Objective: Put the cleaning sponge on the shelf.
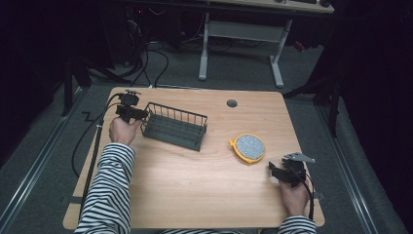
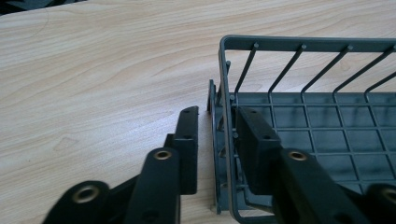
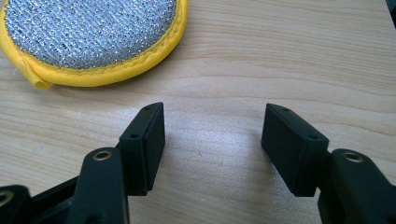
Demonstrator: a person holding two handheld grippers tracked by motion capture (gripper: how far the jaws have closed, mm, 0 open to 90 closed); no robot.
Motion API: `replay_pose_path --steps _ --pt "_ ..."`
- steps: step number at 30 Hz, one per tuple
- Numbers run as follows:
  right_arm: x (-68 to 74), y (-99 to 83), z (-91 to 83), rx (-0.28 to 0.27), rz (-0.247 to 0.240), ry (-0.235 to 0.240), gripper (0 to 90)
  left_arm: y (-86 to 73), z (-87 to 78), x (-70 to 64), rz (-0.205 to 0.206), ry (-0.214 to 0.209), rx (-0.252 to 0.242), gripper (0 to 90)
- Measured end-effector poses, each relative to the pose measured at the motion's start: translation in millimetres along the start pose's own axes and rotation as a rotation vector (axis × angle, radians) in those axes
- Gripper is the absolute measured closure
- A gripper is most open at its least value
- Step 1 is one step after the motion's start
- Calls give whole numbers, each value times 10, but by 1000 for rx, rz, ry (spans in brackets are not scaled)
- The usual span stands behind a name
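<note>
Left gripper [image 2: 217, 135] straddles the wire basket [image 2: 299, 93] end wall; right gripper [image 3: 212, 140] spread

The table [image 1: 195, 180] is evenly lit from above while its surroundings fall to near black. Both gripper views are bright and sharp, with soft glare on the wood and blurred jaws at 6 o'clock.

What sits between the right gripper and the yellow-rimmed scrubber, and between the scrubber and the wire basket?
Nothing visible. The right gripper is open over bare table, with the scrubber just ahead of its jaws. From scrubber to wire basket there is bare wood. The left gripper straddles the basket's end wall.
</note>
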State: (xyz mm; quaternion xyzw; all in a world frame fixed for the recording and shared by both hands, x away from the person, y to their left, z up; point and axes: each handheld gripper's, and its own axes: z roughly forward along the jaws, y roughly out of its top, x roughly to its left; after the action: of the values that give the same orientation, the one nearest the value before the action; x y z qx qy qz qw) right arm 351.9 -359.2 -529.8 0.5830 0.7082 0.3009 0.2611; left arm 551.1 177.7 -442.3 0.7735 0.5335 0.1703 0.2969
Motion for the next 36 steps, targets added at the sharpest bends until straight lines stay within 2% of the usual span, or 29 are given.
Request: replay_pose_path --steps 2,7,12,26,36 --pt "0 0 0 -1 -1 0 399 -3 2 -4 -9 -14 0 767" --pt "0 0 -1 1 -2 0 397 0 8 -37 -4 -12 2 848" --pt "0 0 -1 1 -3 1 396 2 11 -37 -40 -17 0 854" --pt "0 0 -1 1 -3 1 394 6 10 -127 -59 -6 8 859" --pt "1 0 -1 2 -3 2 393 10 18 -225 -86 -20 9 860"
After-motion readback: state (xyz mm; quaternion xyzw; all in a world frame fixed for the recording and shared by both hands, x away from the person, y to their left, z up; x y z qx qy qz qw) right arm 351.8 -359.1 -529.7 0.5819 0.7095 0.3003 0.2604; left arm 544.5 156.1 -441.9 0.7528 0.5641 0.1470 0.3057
